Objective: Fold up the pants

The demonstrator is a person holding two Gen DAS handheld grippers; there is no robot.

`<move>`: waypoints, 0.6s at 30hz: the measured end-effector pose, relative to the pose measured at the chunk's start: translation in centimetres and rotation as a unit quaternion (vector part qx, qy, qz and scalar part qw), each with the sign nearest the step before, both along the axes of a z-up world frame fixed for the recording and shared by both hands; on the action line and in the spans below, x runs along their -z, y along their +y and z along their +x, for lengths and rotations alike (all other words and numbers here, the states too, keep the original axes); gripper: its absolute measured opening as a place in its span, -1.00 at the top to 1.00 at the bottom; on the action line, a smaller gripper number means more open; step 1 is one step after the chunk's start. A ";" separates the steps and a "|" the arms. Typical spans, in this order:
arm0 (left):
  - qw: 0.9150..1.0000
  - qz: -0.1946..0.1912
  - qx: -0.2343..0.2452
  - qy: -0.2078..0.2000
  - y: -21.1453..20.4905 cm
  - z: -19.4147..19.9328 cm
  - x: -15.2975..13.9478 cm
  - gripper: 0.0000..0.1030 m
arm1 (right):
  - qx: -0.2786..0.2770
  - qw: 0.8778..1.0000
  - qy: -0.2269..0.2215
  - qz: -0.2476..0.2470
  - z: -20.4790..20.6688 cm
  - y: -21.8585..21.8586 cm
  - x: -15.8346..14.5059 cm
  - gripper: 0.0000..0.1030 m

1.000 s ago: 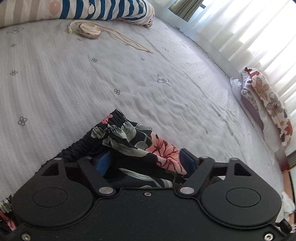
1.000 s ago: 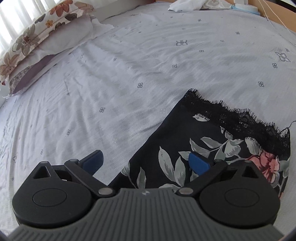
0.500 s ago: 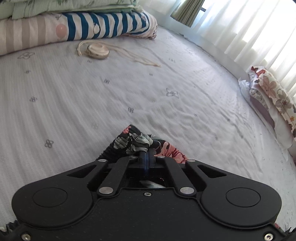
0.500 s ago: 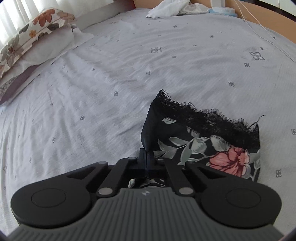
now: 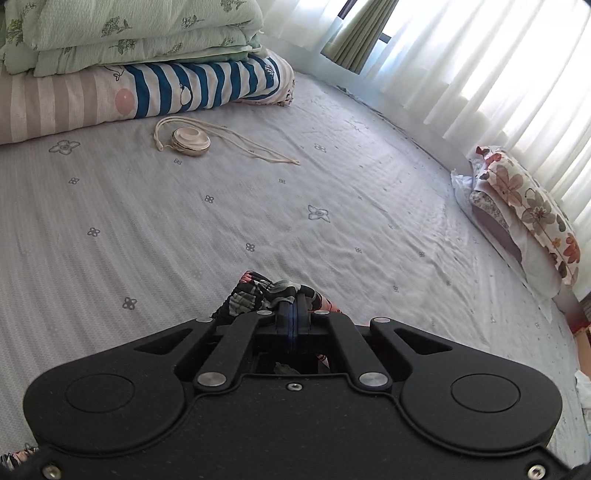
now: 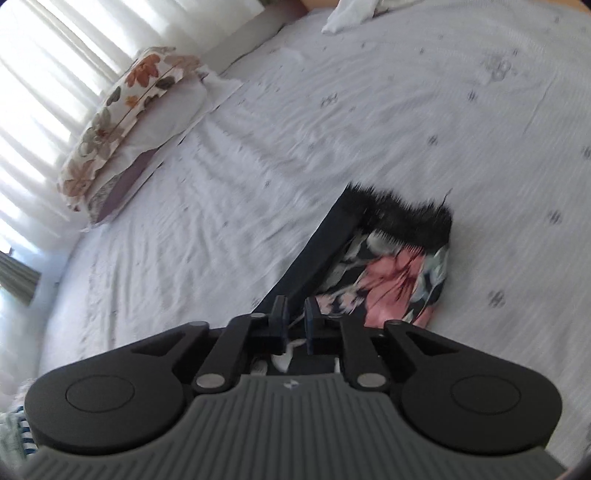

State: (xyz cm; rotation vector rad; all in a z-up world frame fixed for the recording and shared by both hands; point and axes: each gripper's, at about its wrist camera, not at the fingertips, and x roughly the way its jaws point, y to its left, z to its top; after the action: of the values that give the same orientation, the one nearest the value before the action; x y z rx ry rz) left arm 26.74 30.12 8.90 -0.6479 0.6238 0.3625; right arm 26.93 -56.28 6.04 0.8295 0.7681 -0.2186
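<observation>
Left wrist view: one gripper (image 5: 292, 314) pinches one pair of pants (image 5: 258, 293).

Place: a bedroom in a home (lived-in, by the look of it).
Bed: a wide bed (image 5: 332, 206) took up nearly the whole view, covered in a pale grey sheet printed with small flowers.
Bedding: folded green quilts (image 5: 129, 29) lay stacked on a blue-striped bolster (image 5: 192, 88) at the far edge.
Pillow: a floral pillow (image 5: 532, 206) sat along the window side; the right wrist view showed it too (image 6: 122, 110).
Window: sheer white curtains (image 5: 480, 66) let daylight through, with a green drape (image 5: 354, 40) beside them.
Oddments: a round cream object on a cord (image 5: 190, 140) lay on the sheet.
</observation>
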 end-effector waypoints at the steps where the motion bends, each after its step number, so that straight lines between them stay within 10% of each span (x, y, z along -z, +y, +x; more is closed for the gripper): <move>1: 1.000 -0.003 0.000 0.000 0.1 -0.1 0.0 0.99 | -0.012 1.000 -0.004 0.017 0.0 0.3 0.5 0.07; 18: 0.999 -0.029 -0.013 0.037 3.3 1.4 4.1 0.99 | -0.024 0.999 -0.006 0.035 4.6 8.0 5.2 -0.23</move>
State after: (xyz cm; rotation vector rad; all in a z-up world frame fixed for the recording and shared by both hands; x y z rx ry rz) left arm 28.15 33.40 4.78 -0.7014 0.6995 0.3956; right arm 31.48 -48.25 0.84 0.8771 0.7876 -0.1453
